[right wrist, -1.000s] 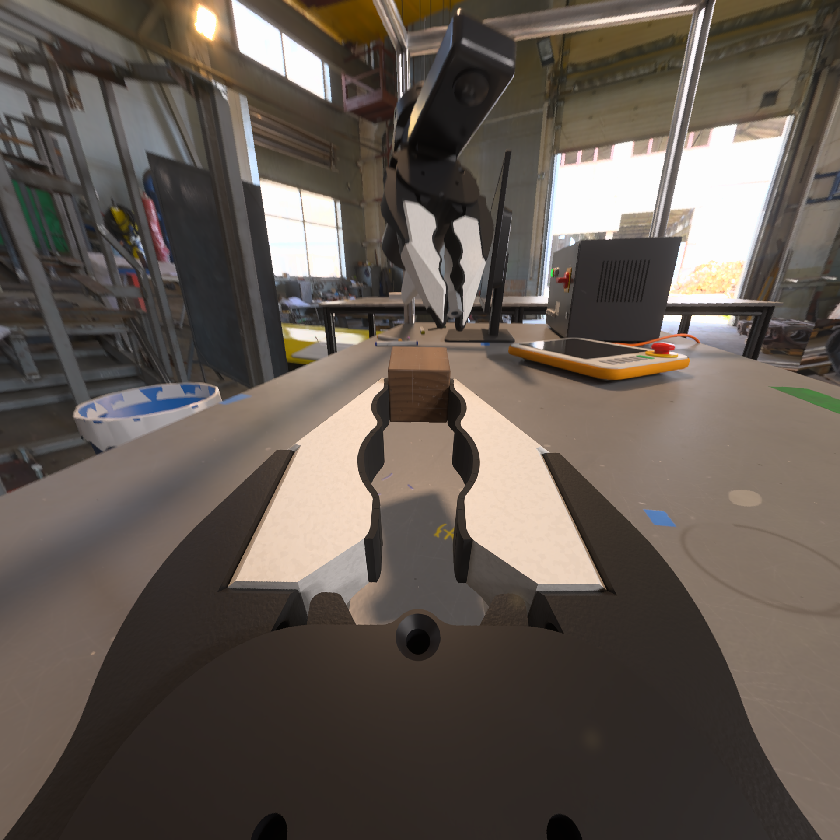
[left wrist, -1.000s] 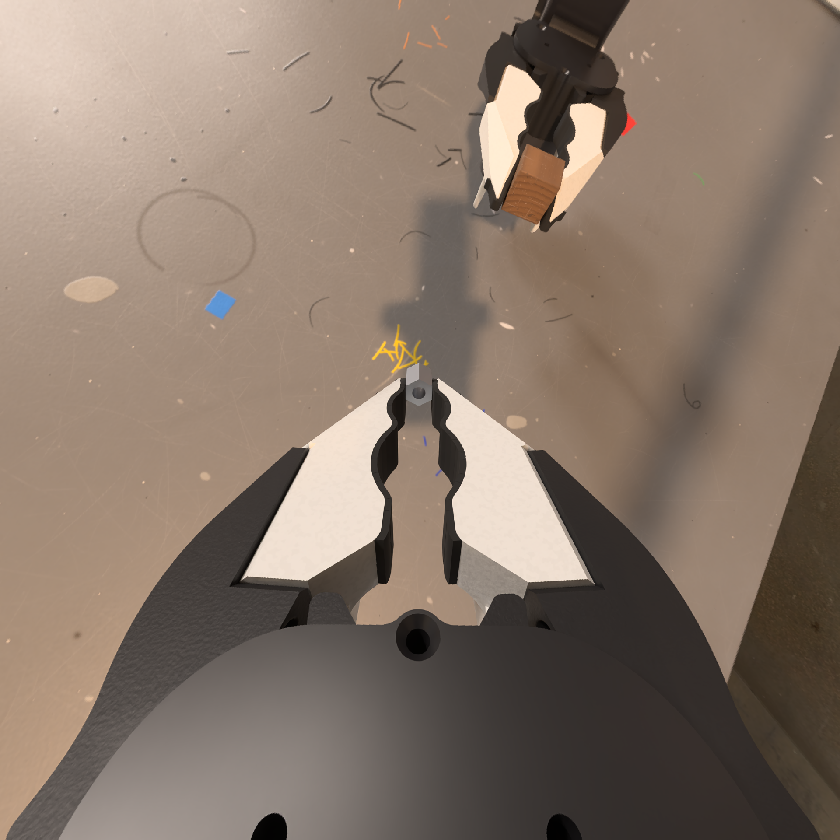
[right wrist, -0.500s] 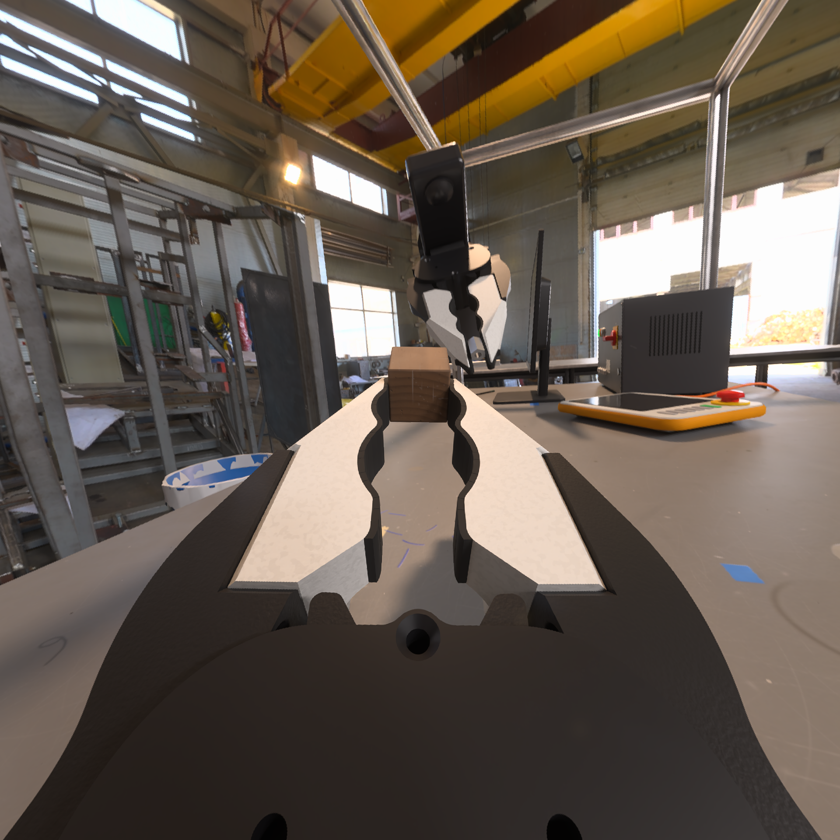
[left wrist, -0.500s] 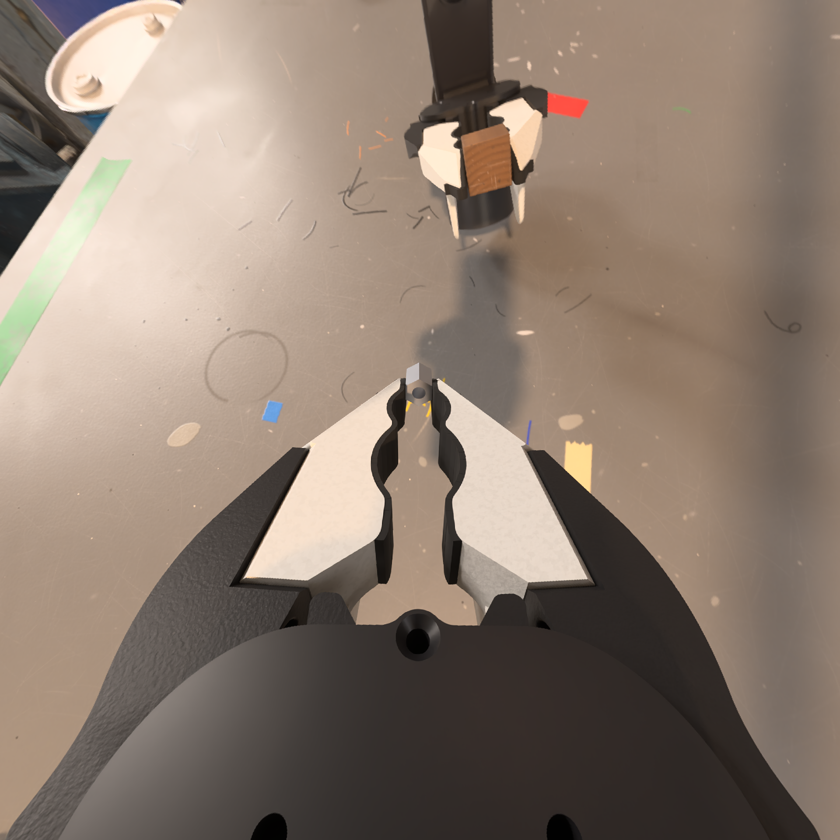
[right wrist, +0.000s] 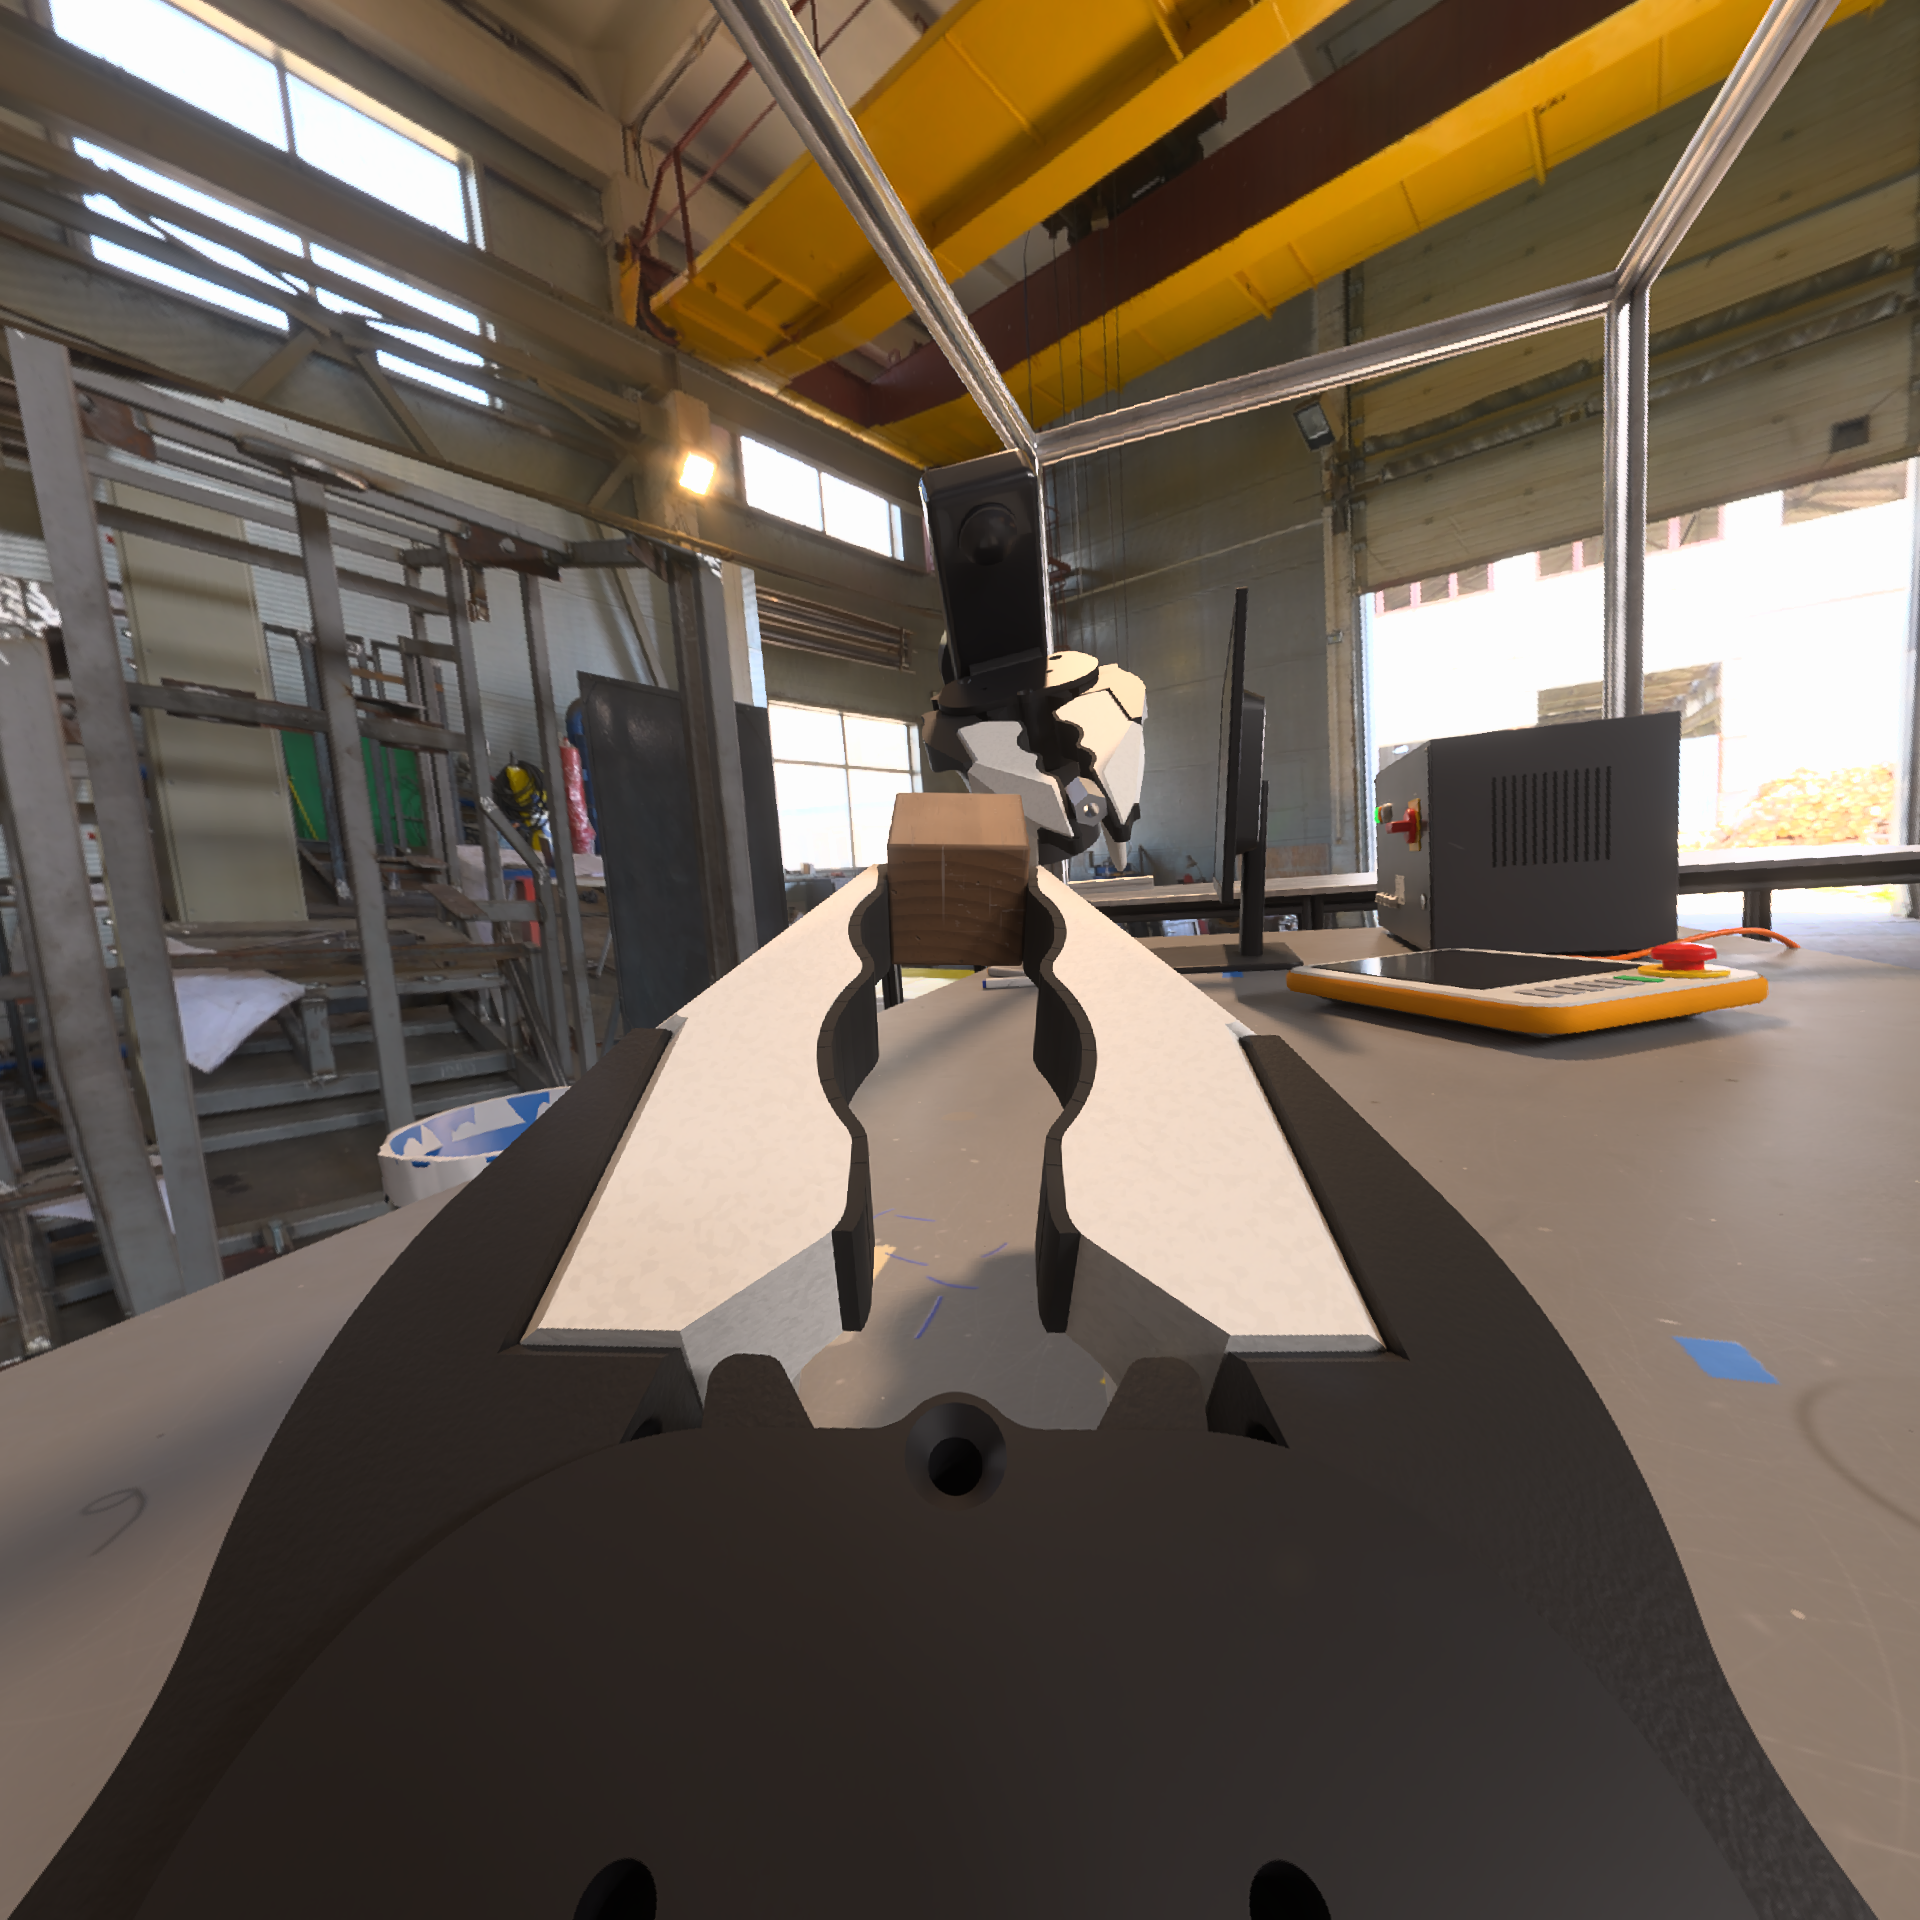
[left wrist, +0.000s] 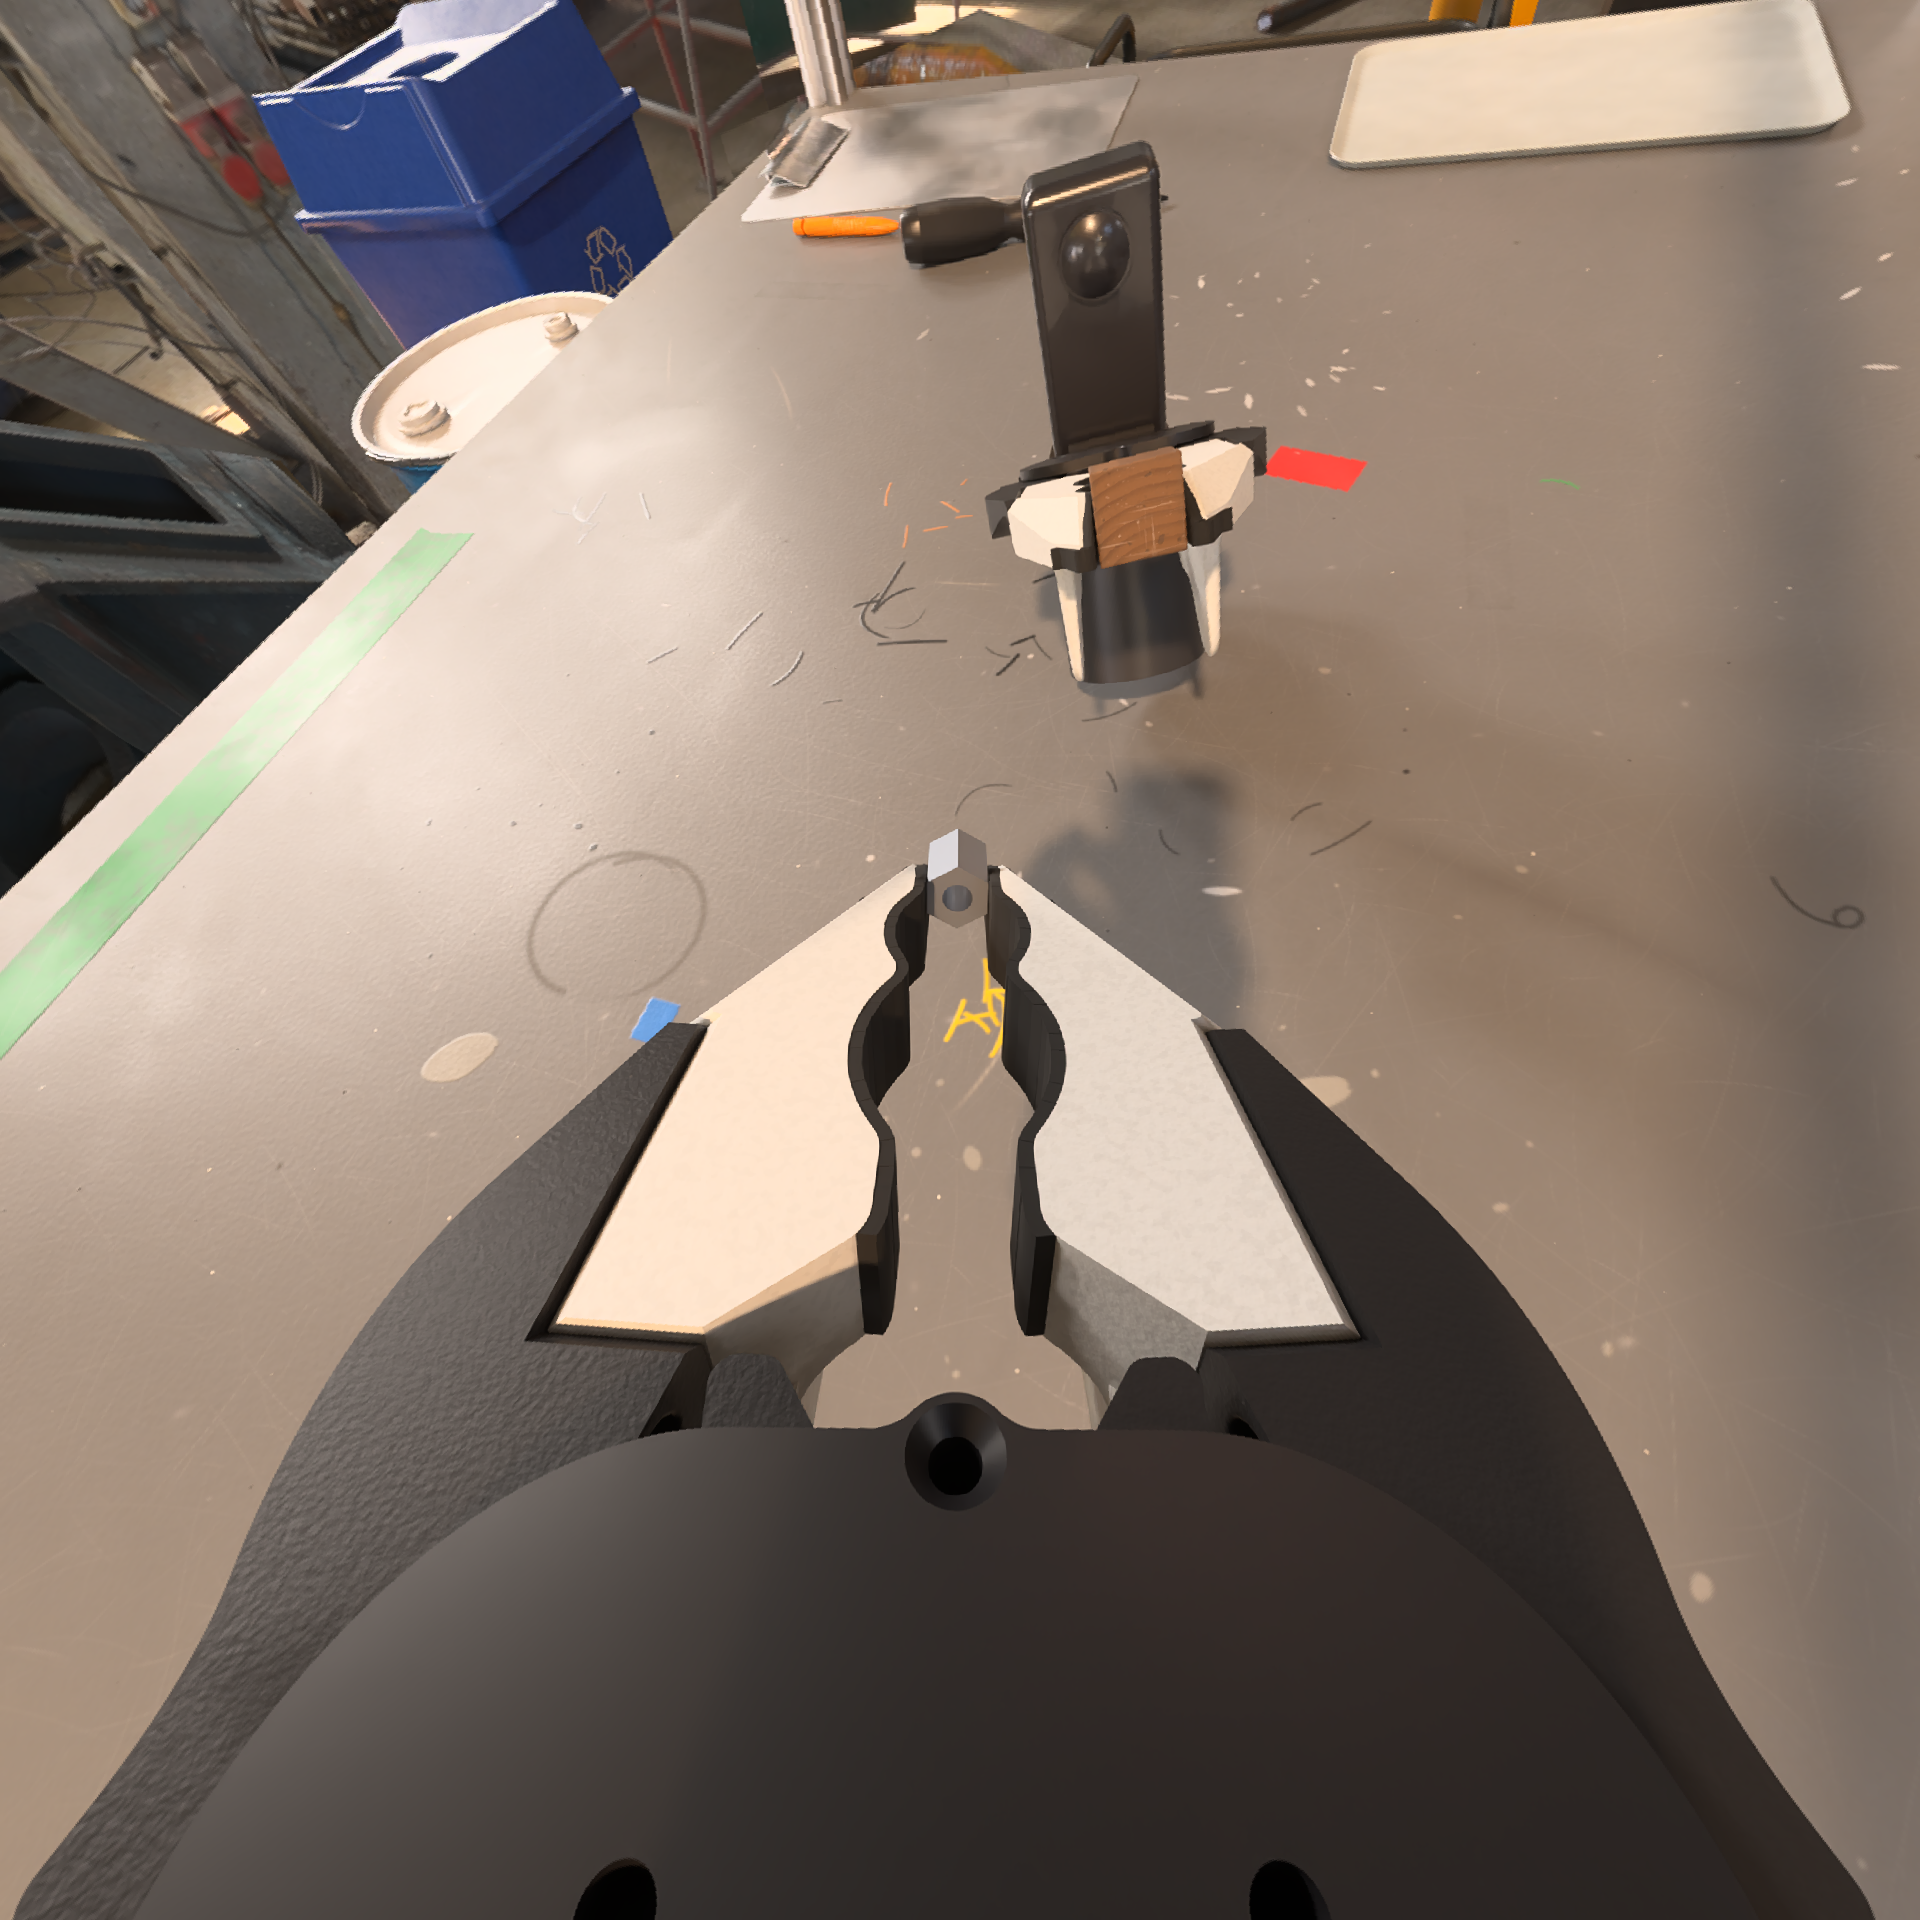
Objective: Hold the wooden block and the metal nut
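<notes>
My left gripper (left wrist: 957,883) is shut on a small grey metal nut (left wrist: 956,878) at its fingertips, held above the grey table (left wrist: 520,790). My right gripper (right wrist: 958,883) is shut on a brown wooden block (right wrist: 958,878) at its fingertips, also lifted off the table. In the left wrist view the right gripper (left wrist: 1135,509) shows farther off with the block (left wrist: 1138,507) between its fingers. In the right wrist view the left gripper (right wrist: 1081,805) hangs beyond the block with the nut (right wrist: 1088,808) at its tips.
A blue bin (left wrist: 468,166) and a white drum (left wrist: 468,384) stand off the table's left edge. A clipboard (left wrist: 966,130), a dark-handled tool (left wrist: 956,231) and a white tray (left wrist: 1579,88) lie at the far end. A yellow pendant (right wrist: 1527,992), a grey box (right wrist: 1527,831) and a monitor (right wrist: 1242,790) stand right.
Both grippers have risen and tilted up with their loads. The left wrist view now looks farther across the table; the right wrist view shows more of the ceiling. Both grips are unchanged.
</notes>
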Controlling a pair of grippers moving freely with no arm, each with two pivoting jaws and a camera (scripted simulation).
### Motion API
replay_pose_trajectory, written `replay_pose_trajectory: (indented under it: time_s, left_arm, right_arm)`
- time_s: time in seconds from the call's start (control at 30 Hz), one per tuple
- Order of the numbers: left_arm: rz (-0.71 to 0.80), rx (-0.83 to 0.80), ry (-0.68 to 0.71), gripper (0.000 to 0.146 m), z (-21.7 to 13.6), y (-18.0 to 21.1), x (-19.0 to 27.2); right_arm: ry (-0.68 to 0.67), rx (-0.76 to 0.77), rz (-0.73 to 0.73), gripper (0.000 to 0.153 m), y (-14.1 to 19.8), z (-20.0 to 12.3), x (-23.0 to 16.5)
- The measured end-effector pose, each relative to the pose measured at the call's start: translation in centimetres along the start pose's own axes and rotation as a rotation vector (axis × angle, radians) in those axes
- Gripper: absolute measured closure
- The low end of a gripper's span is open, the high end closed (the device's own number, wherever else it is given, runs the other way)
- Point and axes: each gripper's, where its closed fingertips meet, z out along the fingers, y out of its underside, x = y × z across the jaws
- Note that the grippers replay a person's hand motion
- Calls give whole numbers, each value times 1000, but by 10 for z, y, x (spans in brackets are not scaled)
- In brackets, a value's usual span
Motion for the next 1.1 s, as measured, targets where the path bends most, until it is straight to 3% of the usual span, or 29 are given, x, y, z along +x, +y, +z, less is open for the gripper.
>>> replay_pose_trajectory:
  time_s: [0.2,0.43,0.73,0.93,1.1]
  left_arm:
    - [47,-31,-38,136,4,-1,-2]
    - [133,-44,58,136,-4,-9,7]
    - [54,36,17,136,0,-15,8]
    - [122,-49,83,136,-3,-10,8]
    - [64,45,56,136,2,-24,8]
  right_arm:
    - [-5,28,25,128,-2,-2,0]
    - [-76,37,68,128,-3,0,-8]
    - [-74,75,62,128,-8,-3,-8]
    - [-75,40,73,128,-3,0,-8]
    - [-81,104,67,128,-12,-5,-8]
